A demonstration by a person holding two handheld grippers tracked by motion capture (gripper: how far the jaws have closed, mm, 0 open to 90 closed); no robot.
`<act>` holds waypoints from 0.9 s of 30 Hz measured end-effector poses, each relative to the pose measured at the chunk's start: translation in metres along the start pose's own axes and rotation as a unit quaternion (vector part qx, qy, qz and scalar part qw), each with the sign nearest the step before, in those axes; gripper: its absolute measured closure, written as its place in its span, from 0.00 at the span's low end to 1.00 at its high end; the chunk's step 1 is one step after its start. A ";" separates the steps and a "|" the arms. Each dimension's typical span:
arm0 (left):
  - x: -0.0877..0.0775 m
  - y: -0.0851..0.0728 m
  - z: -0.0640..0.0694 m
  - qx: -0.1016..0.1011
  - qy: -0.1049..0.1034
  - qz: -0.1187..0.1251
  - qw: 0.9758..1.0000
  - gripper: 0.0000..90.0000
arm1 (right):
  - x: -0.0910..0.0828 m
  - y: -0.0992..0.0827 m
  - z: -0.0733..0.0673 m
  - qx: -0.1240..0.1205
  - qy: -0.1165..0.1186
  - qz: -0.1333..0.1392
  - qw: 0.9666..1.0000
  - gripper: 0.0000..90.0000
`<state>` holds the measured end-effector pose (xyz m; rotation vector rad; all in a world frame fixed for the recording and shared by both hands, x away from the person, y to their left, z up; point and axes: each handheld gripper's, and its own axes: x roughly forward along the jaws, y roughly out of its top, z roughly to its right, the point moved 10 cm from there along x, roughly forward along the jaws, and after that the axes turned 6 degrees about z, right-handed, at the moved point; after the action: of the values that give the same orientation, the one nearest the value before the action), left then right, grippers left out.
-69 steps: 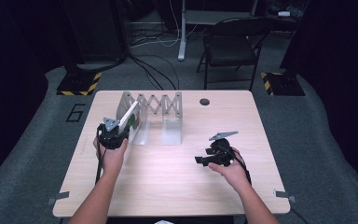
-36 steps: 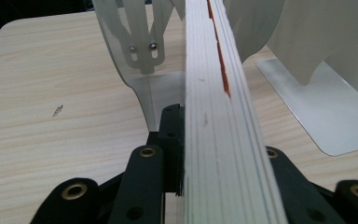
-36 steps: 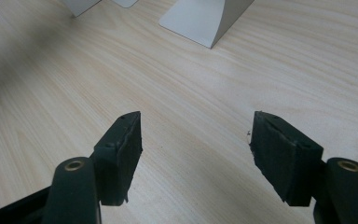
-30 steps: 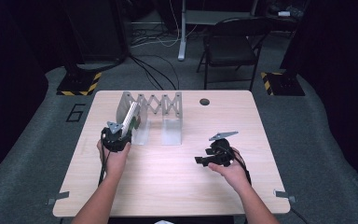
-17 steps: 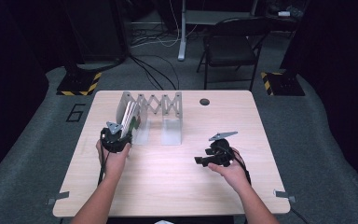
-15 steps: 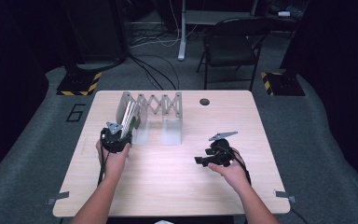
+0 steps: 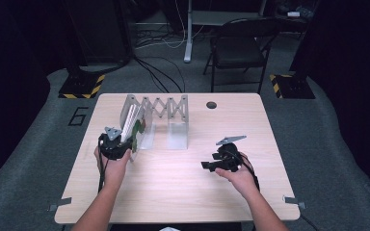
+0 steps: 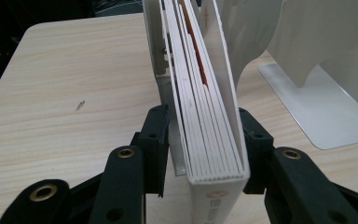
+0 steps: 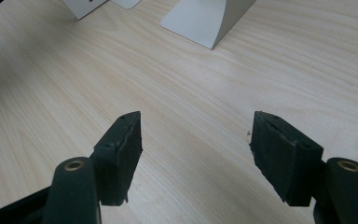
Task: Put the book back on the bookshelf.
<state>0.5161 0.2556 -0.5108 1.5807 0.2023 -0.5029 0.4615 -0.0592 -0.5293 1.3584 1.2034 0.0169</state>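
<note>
Book point(image 8: 209, 140) left of centre stands in the rack point(image 7: 171, 107) between our left gripper point(image 8: 204, 154) — jaws just easing open, left pad clear — and may topple; right gripper point(image 9: 196, 149) open, empty.

Lab: hazard-taped stands point(image 7: 83, 85), floor cables point(image 7: 160, 77).

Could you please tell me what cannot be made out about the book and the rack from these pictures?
- Book title: left gripper view, spine cut off by the bottom edge.
- Book cover: high view, too small.
- Left gripper pads' contact: left gripper view, unclear on the right side.
- Rack slot holding it: high view, too small.
</note>
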 end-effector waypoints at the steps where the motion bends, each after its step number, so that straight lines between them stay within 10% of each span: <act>1: 0.000 0.000 0.000 0.001 0.000 0.002 1.000 0.67 | 0.001 0.001 0.000 -0.002 0.001 0.002 1.000 0.37; 27: -0.023 0.013 0.004 0.003 -0.028 0.015 0.999 0.50 | 0.001 -0.003 0.004 0.001 0.001 0.000 1.000 0.37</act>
<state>0.5002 0.2542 -0.4888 1.5723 0.1350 -0.5244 0.4630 -0.0621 -0.5329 1.3610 1.2045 0.0171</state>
